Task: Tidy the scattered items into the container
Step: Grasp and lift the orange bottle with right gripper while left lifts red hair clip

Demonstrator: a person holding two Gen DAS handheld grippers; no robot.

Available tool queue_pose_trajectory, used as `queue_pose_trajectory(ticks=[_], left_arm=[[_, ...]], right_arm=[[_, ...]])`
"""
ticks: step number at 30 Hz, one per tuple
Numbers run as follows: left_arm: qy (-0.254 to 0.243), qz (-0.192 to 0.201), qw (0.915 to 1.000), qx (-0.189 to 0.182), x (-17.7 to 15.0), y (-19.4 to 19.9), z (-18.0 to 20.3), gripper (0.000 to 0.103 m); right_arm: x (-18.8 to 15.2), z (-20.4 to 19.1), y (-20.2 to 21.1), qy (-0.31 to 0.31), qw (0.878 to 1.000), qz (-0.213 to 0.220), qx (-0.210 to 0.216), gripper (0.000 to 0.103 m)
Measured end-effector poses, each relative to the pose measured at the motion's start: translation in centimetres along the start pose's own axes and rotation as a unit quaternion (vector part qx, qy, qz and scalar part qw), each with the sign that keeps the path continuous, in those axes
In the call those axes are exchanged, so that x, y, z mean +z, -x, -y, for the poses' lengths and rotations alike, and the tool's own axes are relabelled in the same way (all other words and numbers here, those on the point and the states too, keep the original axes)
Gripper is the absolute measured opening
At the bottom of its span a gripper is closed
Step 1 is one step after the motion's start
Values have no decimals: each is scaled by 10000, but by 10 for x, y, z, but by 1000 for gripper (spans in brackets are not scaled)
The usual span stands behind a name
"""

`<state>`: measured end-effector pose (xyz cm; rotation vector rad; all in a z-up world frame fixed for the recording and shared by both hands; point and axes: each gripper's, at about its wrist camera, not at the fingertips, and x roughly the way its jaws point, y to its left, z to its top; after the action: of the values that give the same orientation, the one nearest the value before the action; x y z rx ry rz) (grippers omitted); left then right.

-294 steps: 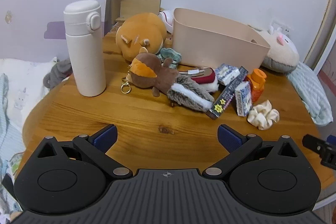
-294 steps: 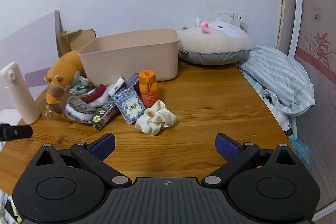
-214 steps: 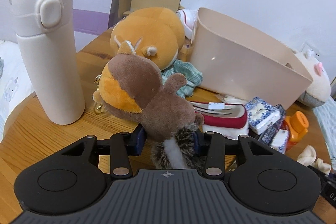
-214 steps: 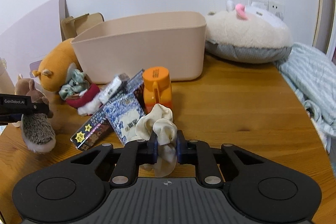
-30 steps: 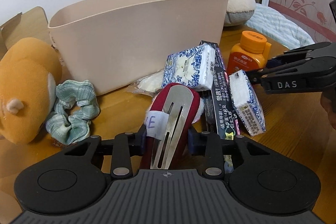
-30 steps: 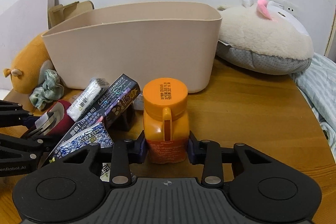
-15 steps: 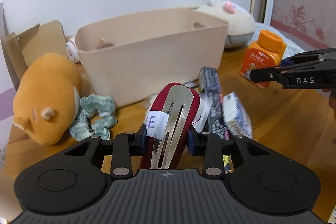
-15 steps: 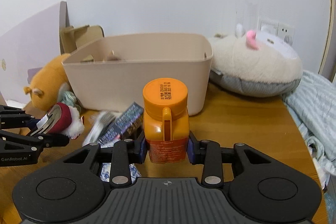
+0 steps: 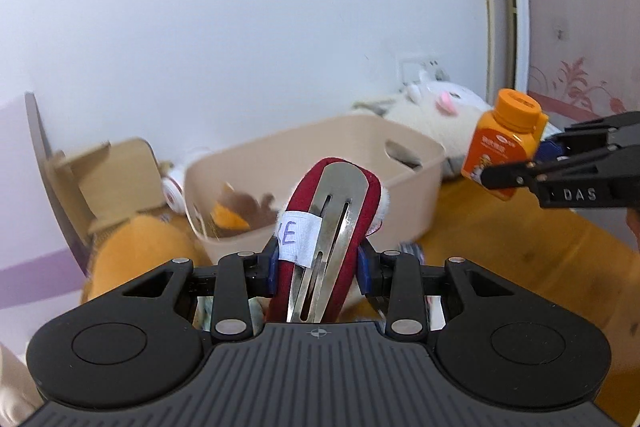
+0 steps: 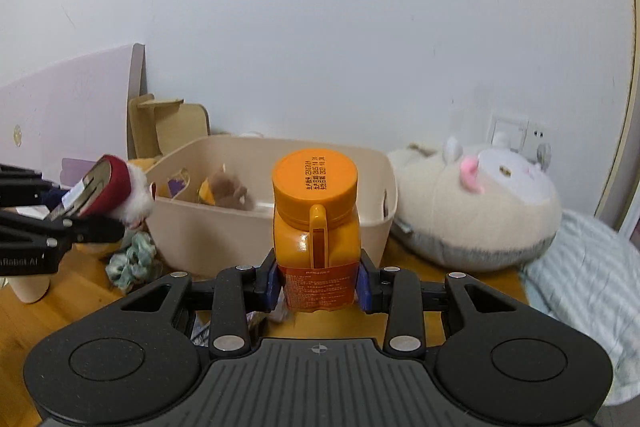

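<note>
My left gripper point(image 9: 318, 267) clamps the red hair clip point(image 9: 326, 223), my right gripper point(image 10: 319, 283) the orange bottle point(image 10: 316, 227); the bin point(image 10: 280, 227) ahead of both fingertips holds one plush. A green scrunchie point(image 10: 130, 263) remains outside.

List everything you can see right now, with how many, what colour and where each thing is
Container: one, beige, back of the table.
Squirrel plush: one, brown and orange, inside the container.
Hair clip: one, red with metal clasp, in the left gripper.
Bottle: one, orange, in the right gripper.
Scrunchie: one, green, on the table left of the container.
Hamster plush: one, orange, left of the container.
Pillow plush: one, cream and grey, right of the container.
Table: one, wooden.
Left gripper: shut on the hair clip.
Right gripper: shut on the bottle.
</note>
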<state>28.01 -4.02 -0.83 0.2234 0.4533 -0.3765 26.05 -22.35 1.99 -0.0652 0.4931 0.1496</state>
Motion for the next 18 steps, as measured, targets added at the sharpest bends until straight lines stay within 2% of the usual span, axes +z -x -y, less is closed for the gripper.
queue_pose_trajectory(ticks=[9,12,16,18], left_arm=[[168,81,9996,215,46,-24,-13,36],[433,11,9990,122,60,-40,-20,36],[474,-120,9985,226,73,-67,-22,36],[587,-242,9979,141,76,-80,-25,36]], right_arm=[[39,4,-10,200,9993,279,-135,34],[53,7,-21,176,9994,287,-112,34],[68,11,-43,155,9996,201,-107,34],[73,9,-55,213,9996,138,-159,34]])
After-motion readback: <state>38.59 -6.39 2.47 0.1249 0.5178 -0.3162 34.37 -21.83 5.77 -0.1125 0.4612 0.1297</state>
